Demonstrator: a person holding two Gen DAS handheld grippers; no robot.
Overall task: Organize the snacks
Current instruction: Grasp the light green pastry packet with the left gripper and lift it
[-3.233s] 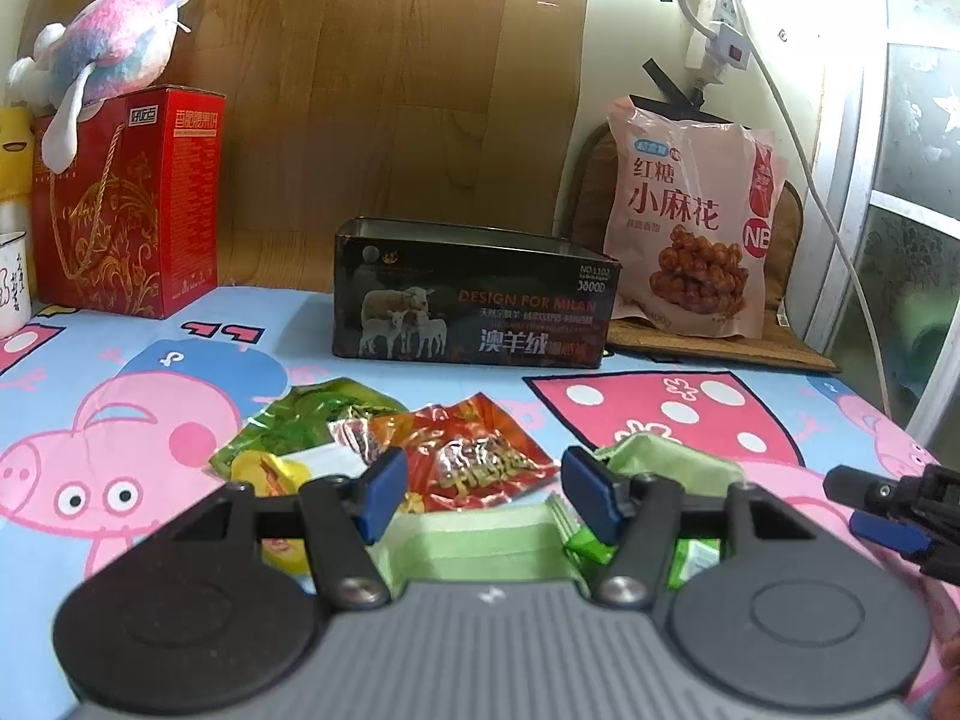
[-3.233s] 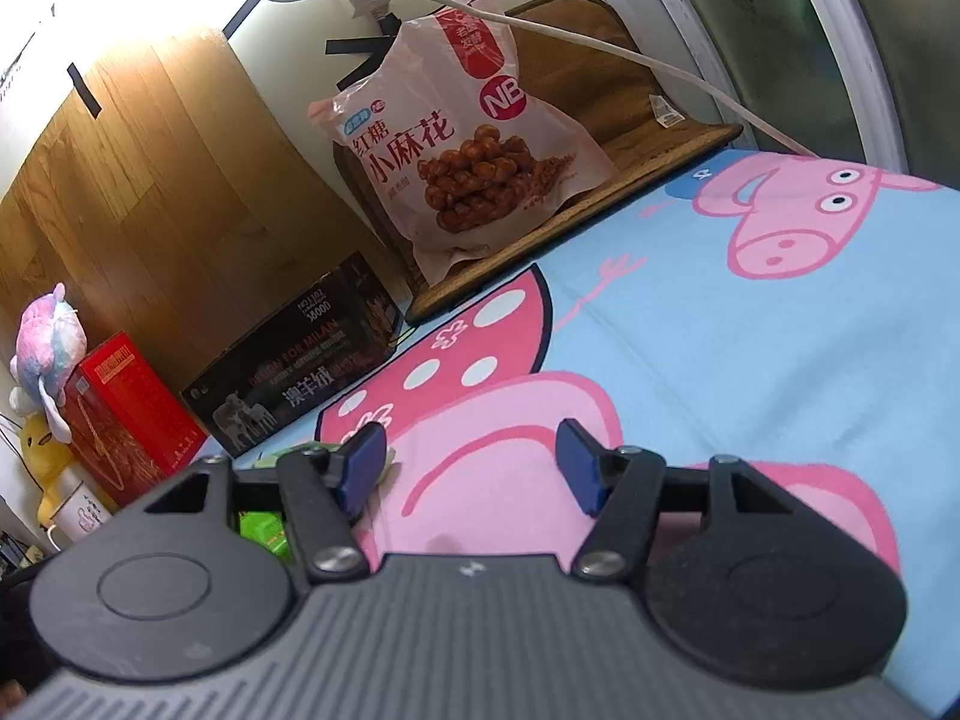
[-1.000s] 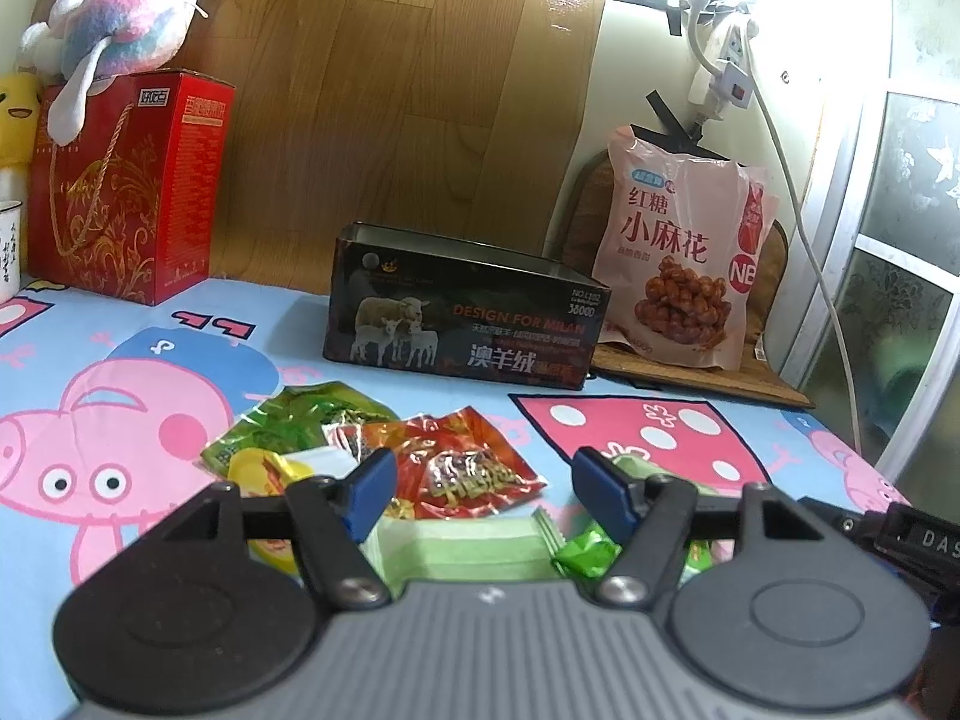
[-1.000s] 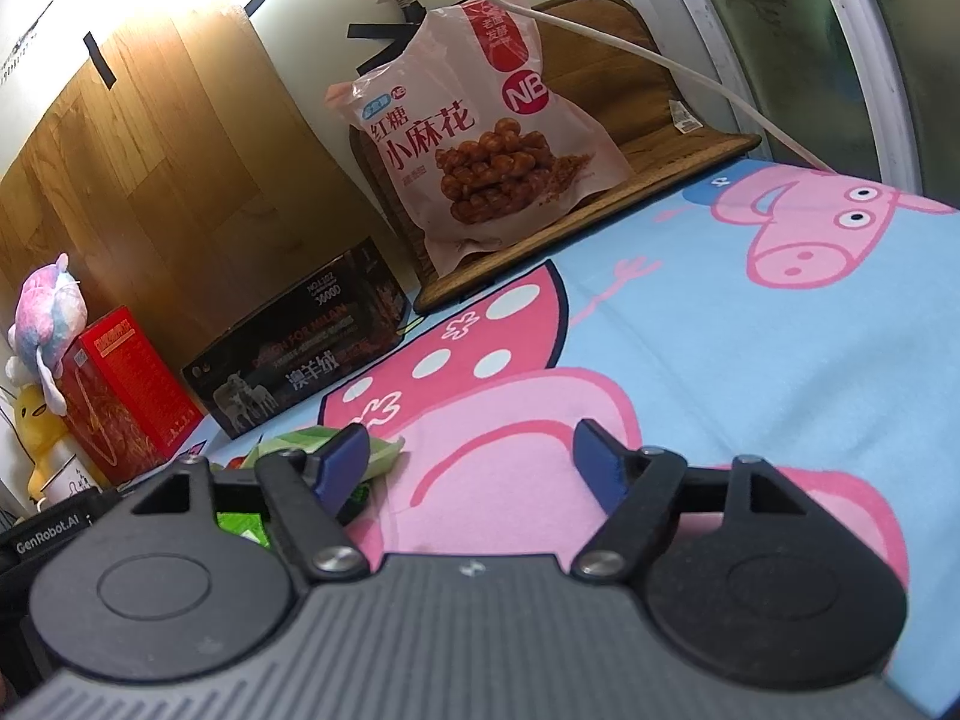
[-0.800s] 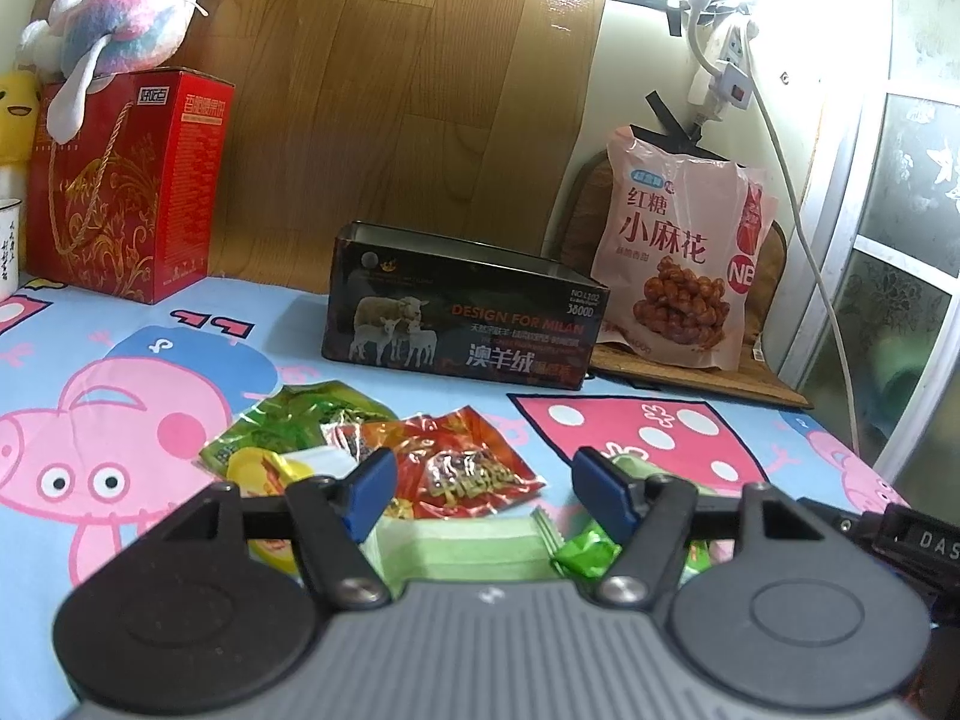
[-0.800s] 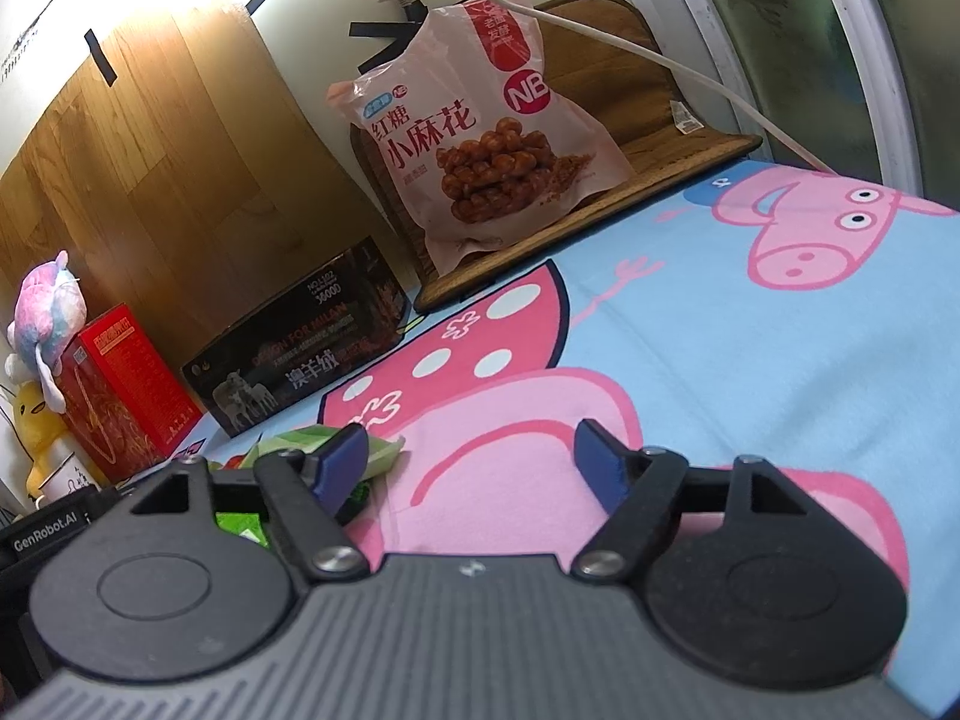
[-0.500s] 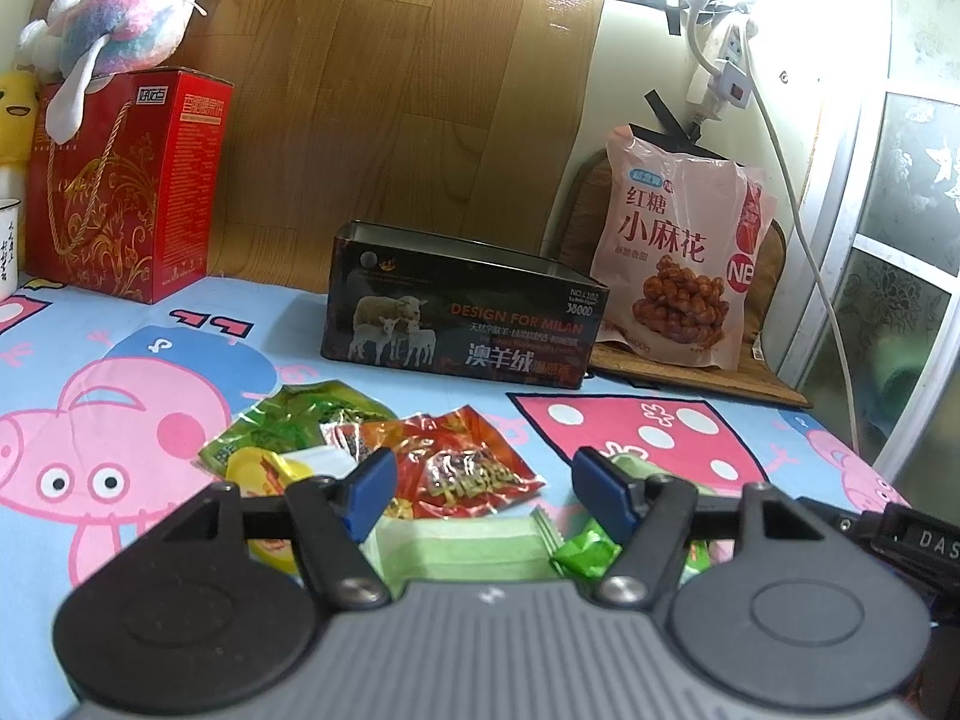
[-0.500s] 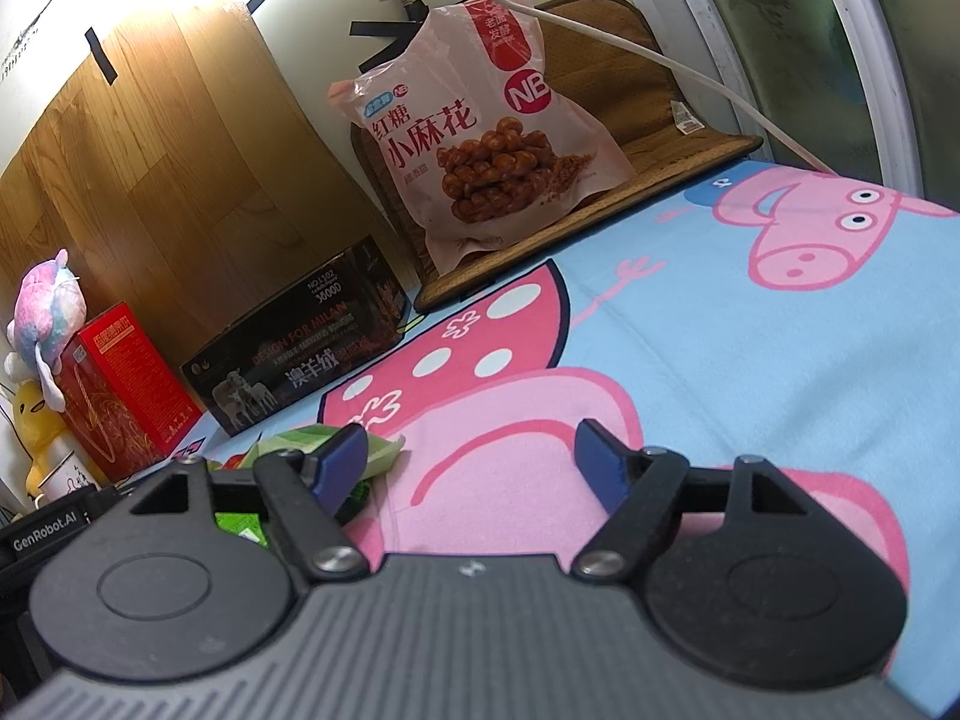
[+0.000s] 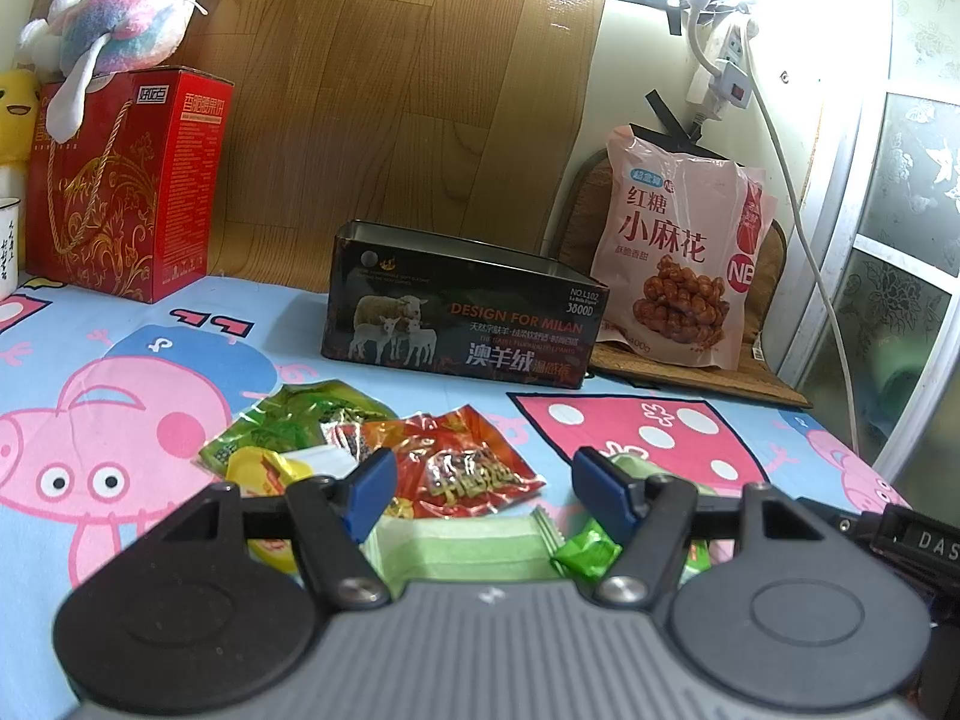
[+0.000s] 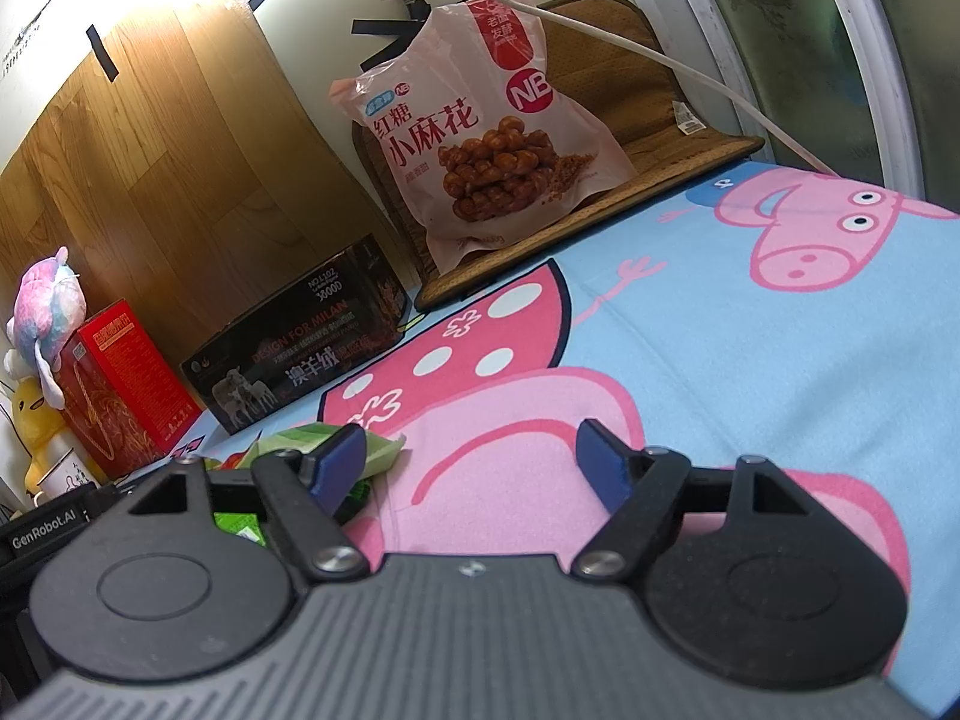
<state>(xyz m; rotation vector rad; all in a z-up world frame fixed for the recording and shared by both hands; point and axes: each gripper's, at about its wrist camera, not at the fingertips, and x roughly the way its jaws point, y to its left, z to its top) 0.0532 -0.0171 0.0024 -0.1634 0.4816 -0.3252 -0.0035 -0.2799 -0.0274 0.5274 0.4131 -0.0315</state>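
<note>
A: What is lying on the blue cartoon-pig bedsheet (image 9: 180, 360), going from the biggest thing down?

B: The big pink bag of fried dough twists (image 9: 678, 252) is leaning against the far wall on a brown mat; it is looking bulky and crinkly, best taken by its top seam. Just left of it the open black metal tin with sheep printed on it (image 9: 462, 324) is standing, stiff and light-looking, probably the place for the snacks.

A: And the small ones?

B: The red foil snack packet (image 9: 468, 468) is lying just beyond the left tool (image 9: 480, 483), with the green foil packet (image 9: 300, 420) on its left and the pale green wafer wrapper (image 9: 456, 546) nearest. All are looking light, soft and slippery, so pinching a sealed edge is seeming wisest.

A: The tools?

B: The left one is standing partly open, gripping nothing. The right tool (image 10: 468, 468) is gaping wide over bare sheet, empty, with a green wrapper (image 10: 378, 450) just behind its left finger.
</note>
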